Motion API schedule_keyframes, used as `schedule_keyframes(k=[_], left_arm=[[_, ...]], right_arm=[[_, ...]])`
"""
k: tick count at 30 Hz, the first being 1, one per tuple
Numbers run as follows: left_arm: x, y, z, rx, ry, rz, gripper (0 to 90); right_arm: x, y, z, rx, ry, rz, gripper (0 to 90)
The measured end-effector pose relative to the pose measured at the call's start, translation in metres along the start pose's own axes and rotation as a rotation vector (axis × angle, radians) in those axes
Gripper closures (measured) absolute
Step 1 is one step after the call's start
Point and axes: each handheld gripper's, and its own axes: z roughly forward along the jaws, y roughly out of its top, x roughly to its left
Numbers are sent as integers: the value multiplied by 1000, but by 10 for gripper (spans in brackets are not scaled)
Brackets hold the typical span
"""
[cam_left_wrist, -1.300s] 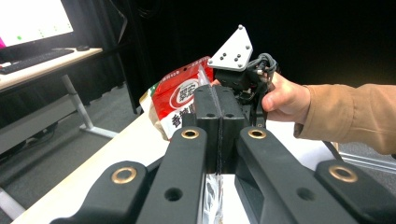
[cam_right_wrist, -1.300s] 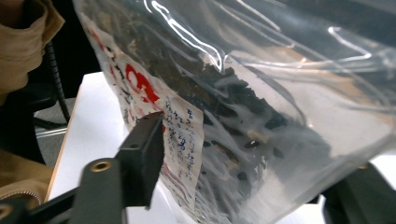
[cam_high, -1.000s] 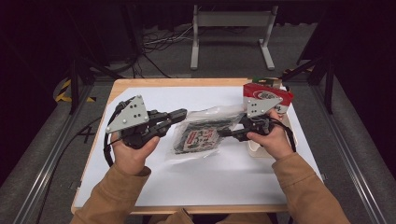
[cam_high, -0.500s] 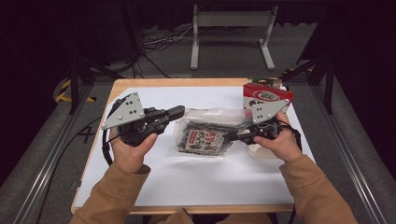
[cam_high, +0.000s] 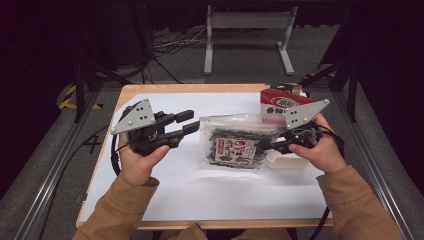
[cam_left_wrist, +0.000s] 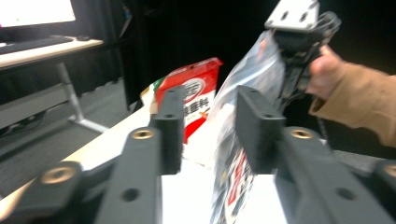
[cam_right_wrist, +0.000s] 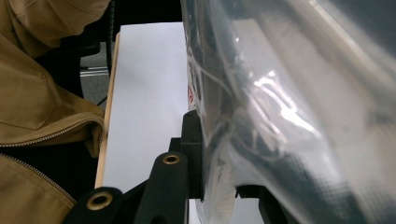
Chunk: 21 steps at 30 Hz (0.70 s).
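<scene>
Clear plastic is what matters here: a soft, crinkly bag (cam_high: 235, 145) of dark dried food with a red-and-white label. From the high view, the right tool (cam_high: 266, 145) is clamped on the bag's near-right edge, lifting that side off the white-covered tabletop (cam_high: 200, 190), while the bag's far side hangs toward the left tool (cam_high: 189, 122). That left tool has just been opening; its jaws stand apart, the bag's edge just ahead of them and untouched. Beyond the right tool sits a red packet (cam_high: 278, 101), and beneath it a white box (cam_high: 285, 161).

Through the left gripper view, the bag (cam_left_wrist: 243, 140) droops from the right tool (cam_left_wrist: 292, 56) and passes between this tool's parted jaws (no pad presses it as far as I can tell); the red packet (cam_left_wrist: 194, 100) stands behind.

Through the right gripper view, film (cam_right_wrist: 289, 116) is bunched tight against the one jaw in sight, so the grip looks firm.

My reading: the bag is light, limp and slippery, its contents brittle. Better to pinch the empty sealed margin than the filled middle, since film under a narrow pad may slide or tear.
</scene>
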Motion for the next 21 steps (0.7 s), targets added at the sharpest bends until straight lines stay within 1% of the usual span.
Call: schedule_keyframes(k=[1, 3, 7, 9, 12, 15, 18, 21], left_arm=[[1, -1, -1, -5, 10, 2, 582], [2, -3, -3, -2, 12, -7, 568], [6, -9, -6, 26, 33, -4, 554], [7, -12, -7, 38, 36, -11, 544], [10, -17, -8, 43, 44, -23, 537], [13, -22, -10, 52, 57, -32, 514], [15, -25, -10, 54, 69, -36, 487], [18, -31, -11, 68, 78, -41, 469]], right_arm=[[0, 1, -3, 3, -8, 3, 764], [-1, 2, -8, 7, -20, 11, 764], [-1, 3, -18, 6, -39, 24, 764], [-1, 5, -23, 8, -51, 30, 764], [-2, 7, -31, 9, -69, 37, 765], [-1, 9, -40, 2, -81, 47, 764], [-1, 11, -45, 1, -85, 50, 764], [-1, 13, -54, -6, -97, 66, 764]])
